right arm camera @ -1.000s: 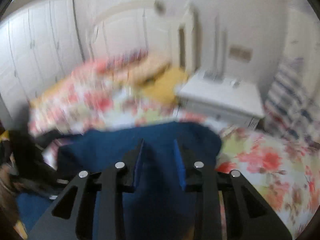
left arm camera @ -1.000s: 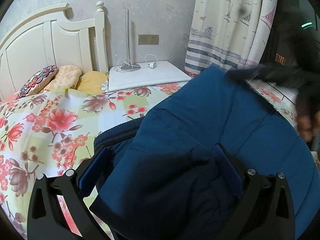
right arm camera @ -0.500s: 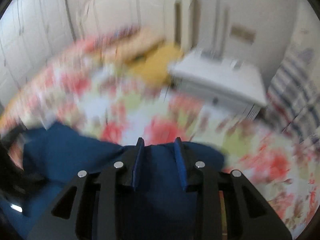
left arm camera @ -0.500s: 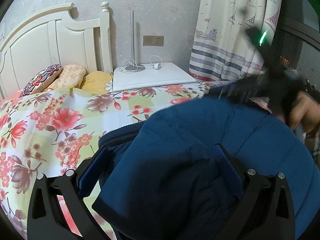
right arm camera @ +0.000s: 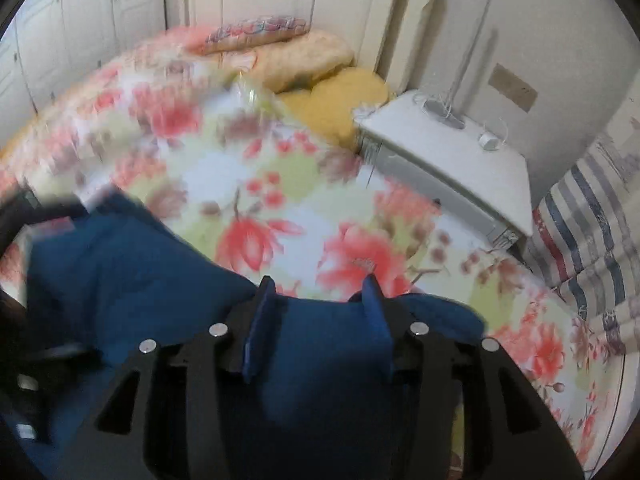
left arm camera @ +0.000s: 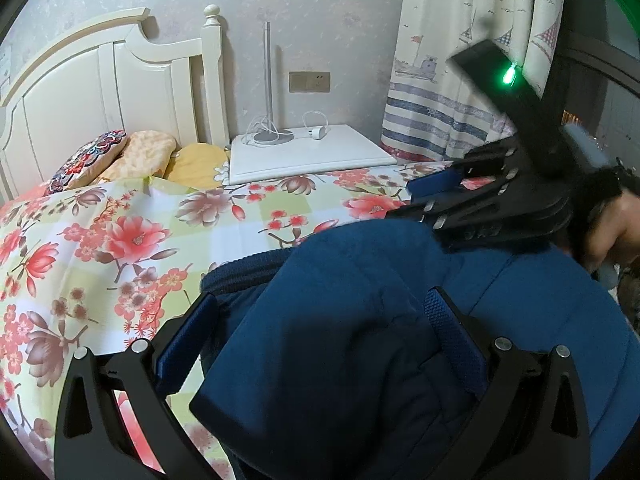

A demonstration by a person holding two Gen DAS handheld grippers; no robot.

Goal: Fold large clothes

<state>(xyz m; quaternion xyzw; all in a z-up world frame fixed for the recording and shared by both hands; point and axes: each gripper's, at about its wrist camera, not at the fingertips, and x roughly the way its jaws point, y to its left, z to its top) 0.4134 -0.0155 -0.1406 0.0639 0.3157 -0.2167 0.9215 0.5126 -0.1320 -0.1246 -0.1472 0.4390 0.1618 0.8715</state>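
Floral bedspread [left arm camera: 120, 240] fills the bed, white headboard [left arm camera: 100, 92] behind it, nightstand [left arm camera: 304, 152] tucked beside the striped curtain [left arm camera: 460, 80]. Down at the near end lies the blue jacket [left arm camera: 360, 320], bunched into a thick mound, its long axis running across the bed from the left gripper's side to the right gripper's side.

Left gripper [left arm camera: 320, 328] stands spread wide, the mound bulging up between its fingers; whether the pads press the cloth I cannot tell. Right gripper [right arm camera: 316, 312] has its jaws partly apart and they have just been opening, blue fabric lying between them with its folded edge at the fingertips.

Left wrist view catches the right gripper from outside [left arm camera: 460, 196], a hand [left arm camera: 612, 224] on its grip and a green light glowing. Right wrist view alone shows the white wardrobe doors [right arm camera: 72, 20], though it is blurred.
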